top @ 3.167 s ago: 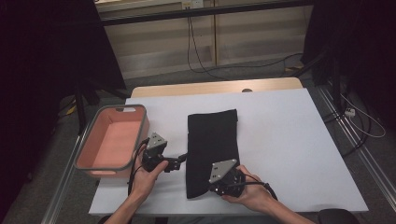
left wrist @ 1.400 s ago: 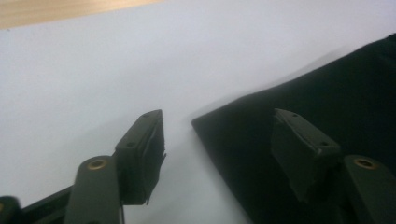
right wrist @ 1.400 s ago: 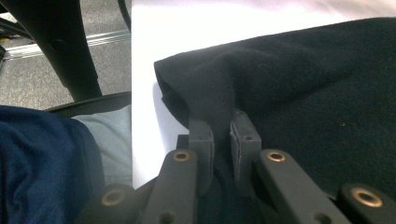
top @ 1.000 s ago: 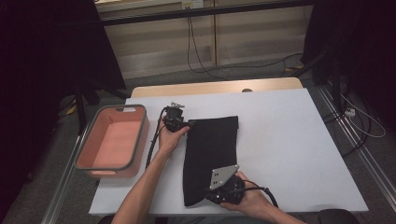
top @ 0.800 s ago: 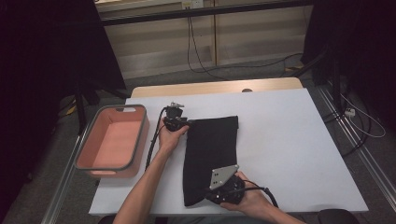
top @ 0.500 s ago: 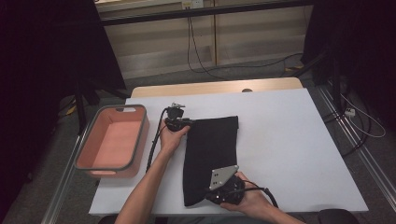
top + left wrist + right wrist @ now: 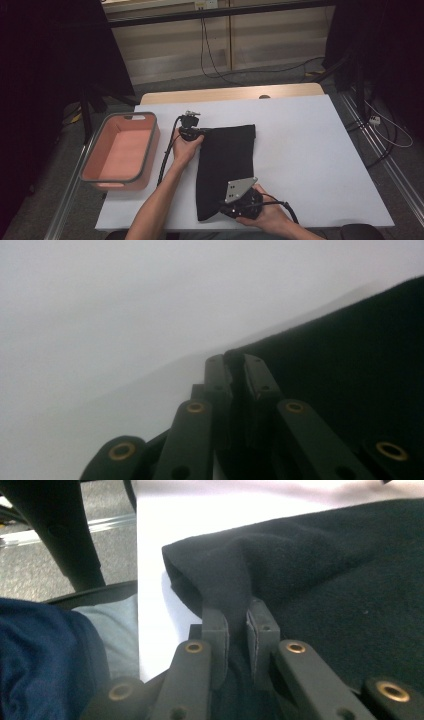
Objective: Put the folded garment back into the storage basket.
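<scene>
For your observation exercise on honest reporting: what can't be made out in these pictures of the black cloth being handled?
- Left gripper view: blurred, so the white table lacks detail.
- High view: the right gripper has its jaws hidden by its grey plate.
- Right gripper view: the folded black fabric cloth is cut off by the frame's right edge.

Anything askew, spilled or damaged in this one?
Nothing stands out. The black cloth lies flat on the white table, pinched at its far left corner by the left gripper and at its near edge by the right gripper.

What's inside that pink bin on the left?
The pink bin looks empty: its bare pink floor shows. Its near wall hides a strip of the floor behind it.
</scene>
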Demonstrator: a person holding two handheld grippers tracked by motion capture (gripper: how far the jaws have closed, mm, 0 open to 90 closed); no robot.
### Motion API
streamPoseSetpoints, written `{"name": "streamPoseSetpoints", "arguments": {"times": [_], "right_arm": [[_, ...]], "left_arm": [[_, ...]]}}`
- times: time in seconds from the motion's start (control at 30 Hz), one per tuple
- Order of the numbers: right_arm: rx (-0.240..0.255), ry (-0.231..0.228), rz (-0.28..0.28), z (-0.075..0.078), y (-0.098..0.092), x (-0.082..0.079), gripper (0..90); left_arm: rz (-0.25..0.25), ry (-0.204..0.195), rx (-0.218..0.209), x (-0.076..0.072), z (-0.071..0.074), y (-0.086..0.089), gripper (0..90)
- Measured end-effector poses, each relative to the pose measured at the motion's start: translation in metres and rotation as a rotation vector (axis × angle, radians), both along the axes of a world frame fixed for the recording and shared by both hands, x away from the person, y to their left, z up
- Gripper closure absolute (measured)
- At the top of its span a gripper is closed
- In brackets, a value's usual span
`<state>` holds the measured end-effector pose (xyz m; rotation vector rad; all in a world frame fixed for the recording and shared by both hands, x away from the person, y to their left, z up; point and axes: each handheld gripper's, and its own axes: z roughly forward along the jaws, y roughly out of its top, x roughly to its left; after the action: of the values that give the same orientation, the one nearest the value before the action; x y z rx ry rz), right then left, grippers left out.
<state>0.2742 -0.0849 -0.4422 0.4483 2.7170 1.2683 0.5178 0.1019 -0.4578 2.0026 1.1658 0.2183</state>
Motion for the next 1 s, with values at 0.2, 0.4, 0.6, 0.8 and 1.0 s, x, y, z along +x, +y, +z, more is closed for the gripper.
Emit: {"name": "streamPoseSetpoints", "arguments": {"times": [0.2, 0.4, 0.6, 0.8, 1.0], "right_arm": [[0.033, -0.009, -0.014, 0.003, -0.003, 0.001, 82.3], [0.065, -0.030, -0.025, 0.009, -0.003, 0.002, 82.4], [0.109, -0.059, -0.040, 0.017, -0.006, 0.004, 82.5], [0.131, -0.076, -0.049, 0.024, -0.007, 0.006, 82.5], [0.134, -0.087, -0.048, 0.031, -0.006, 0.008, 82.5]], "left_arm": [[0.022, -0.011, -0.051, 0.004, 0.010, 0.004, 82.8], [0.021, -0.023, -0.056, 0.008, 0.020, 0.002, 82.9], [0.019, -0.021, -0.063, 0.013, 0.026, -0.003, 82.9], [0.011, -0.041, -0.079, 0.015, 0.040, -0.005, 83.0], [0.010, -0.066, -0.080, 0.015, 0.055, -0.008, 83.0]]}}
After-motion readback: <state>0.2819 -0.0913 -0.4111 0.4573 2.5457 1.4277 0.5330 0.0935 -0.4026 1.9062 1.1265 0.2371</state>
